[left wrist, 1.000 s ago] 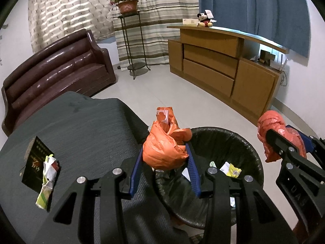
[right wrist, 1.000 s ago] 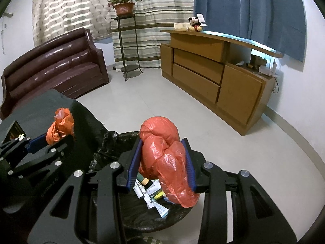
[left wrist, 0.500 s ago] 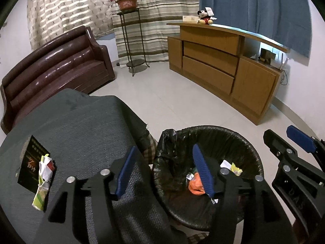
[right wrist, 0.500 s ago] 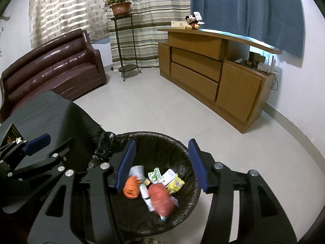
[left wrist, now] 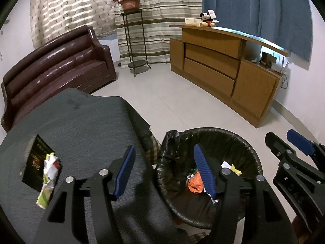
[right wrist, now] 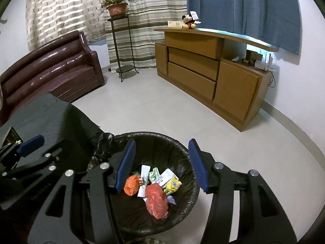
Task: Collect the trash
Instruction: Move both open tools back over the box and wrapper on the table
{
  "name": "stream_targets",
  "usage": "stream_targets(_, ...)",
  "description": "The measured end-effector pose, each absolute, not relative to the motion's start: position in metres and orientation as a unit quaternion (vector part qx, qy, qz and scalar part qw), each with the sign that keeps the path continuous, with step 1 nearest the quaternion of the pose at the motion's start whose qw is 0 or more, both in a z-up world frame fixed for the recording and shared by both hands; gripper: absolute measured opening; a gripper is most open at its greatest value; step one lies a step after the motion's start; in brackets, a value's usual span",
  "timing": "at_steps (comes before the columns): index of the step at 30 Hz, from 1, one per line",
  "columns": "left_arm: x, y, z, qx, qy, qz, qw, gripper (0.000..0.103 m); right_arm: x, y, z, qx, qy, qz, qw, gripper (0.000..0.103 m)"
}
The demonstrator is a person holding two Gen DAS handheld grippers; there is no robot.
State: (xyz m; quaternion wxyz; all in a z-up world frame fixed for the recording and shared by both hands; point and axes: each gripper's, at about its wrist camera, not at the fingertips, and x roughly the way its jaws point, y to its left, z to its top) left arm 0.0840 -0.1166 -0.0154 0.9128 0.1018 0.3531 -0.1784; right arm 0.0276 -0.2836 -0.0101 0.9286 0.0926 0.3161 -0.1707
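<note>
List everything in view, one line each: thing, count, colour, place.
trash bin: 1, black liner, floor beside table
orange bag: 1, orange, in bin
red bag: 1, red, in bin
wrappers: several, white, green, yellow, in bin
table: 1, grey cloth
black booklet: 1, on table
crumpled wrapper: 1, white-green, on booklet
sofa: 1, brown
plant stand: 1, black, potted plant on top
cabinet: 1, wooden
Mickey toy: 1, on cabinet
left gripper: open, empty
right gripper: open, over bin

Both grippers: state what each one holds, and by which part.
Nothing is held. The left gripper and right gripper are both open and empty; the crumpled orange plastic bag and red plastic bag lie in the black-lined trash bin.
</note>
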Motion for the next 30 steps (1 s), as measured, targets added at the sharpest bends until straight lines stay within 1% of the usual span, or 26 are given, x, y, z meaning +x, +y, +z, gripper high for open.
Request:
stream_targets(12,0.071,-0.047,-0.002,0.095,0.346,-0.138,0.923,0.059,0.034,-0.227,0.002,0.064,0.316,-0.117,0.939,0.053)
stream_targets(27,0.063,0.06,0.012,0.045,0.341,-0.049,0.938,0.059,0.039,-0.125,0.018,0.02,0.317,-0.032,0.947,0.053)
stream_targets(30,0.062,0.082,0.011,0.037,0.342,-0.029,0.939,0.06,0.041,-0.103,0.019,0.011,0.32,-0.014,0.947,0.053)
